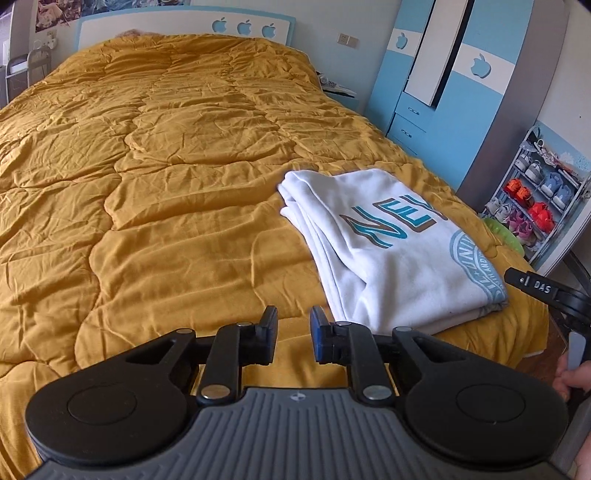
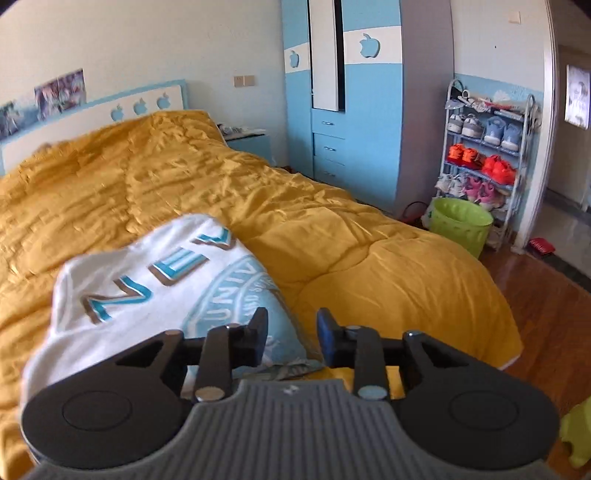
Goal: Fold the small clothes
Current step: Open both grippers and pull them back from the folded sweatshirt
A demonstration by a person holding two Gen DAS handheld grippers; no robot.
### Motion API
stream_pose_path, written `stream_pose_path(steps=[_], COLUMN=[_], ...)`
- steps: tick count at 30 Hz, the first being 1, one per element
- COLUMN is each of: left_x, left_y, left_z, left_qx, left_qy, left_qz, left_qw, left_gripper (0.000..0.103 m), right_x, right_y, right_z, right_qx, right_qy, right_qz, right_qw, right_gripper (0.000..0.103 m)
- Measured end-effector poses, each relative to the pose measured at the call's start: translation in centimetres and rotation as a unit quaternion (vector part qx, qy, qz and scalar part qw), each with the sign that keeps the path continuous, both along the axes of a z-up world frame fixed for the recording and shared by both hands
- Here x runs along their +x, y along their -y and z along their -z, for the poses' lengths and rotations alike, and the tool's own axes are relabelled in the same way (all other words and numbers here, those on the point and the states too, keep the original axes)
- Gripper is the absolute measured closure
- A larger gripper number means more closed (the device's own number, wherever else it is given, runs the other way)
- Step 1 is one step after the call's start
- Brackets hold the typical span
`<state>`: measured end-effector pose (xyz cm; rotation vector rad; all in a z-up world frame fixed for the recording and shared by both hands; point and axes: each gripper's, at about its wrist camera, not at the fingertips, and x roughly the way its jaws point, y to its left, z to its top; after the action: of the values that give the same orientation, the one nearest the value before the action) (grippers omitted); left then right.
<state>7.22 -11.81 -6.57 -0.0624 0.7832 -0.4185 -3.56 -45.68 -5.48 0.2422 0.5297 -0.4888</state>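
A white garment [image 1: 391, 251] with blue "NEW" lettering and a round blue seal lies folded into a stacked rectangle on the mustard quilt [image 1: 166, 166], near the bed's front right corner. My left gripper [image 1: 293, 325] is open and empty, just left of the garment's near edge. In the right wrist view the same garment [image 2: 147, 280] lies at the left. My right gripper [image 2: 291, 328] is open and empty above the garment's near right corner, over the quilt [image 2: 369, 266]. Part of the right gripper's body [image 1: 546, 291] shows at the left view's right edge.
A blue and white wardrobe [image 2: 354, 103] stands right of the bed. A shoe rack [image 2: 484, 155] and a green basket [image 2: 461, 225] stand by the wall on the wooden floor [image 2: 546, 314]. A headboard [image 1: 177, 27] closes the far end. A nightstand [image 2: 247, 142] sits beside it.
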Motion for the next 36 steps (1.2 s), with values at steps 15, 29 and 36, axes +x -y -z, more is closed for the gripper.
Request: stream_pose_path(steps=[15, 29, 36], left_x=[-5.2, -3.5, -3.8], left_y=[-0.8, -0.1, 0.6], left_z=[-3.5, 1.0, 1.9], left_qx=[-0.036, -0.014, 0.012], left_qy=[0.178, 0.011, 0.004], left_qz=[-0.013, 0.050, 0.034], left_qw=[0.9833, 0.9986, 0.9993], left_gripper=[0.000, 0.000, 0.000], right_x=[-3.7, -3.2, -2.9], right_y=[-10.5, -12.6, -13.0], right_z=[-2.4, 1.1, 2.0], right_qx=[0.058, 0.073, 0.055], right_qy=[-0.015, -0.087, -0.111], right_qz=[-0.138, -0.170, -0.170], right_qw=[0.989, 0.979, 0.978], right_gripper=[0.039, 0.035, 0.036])
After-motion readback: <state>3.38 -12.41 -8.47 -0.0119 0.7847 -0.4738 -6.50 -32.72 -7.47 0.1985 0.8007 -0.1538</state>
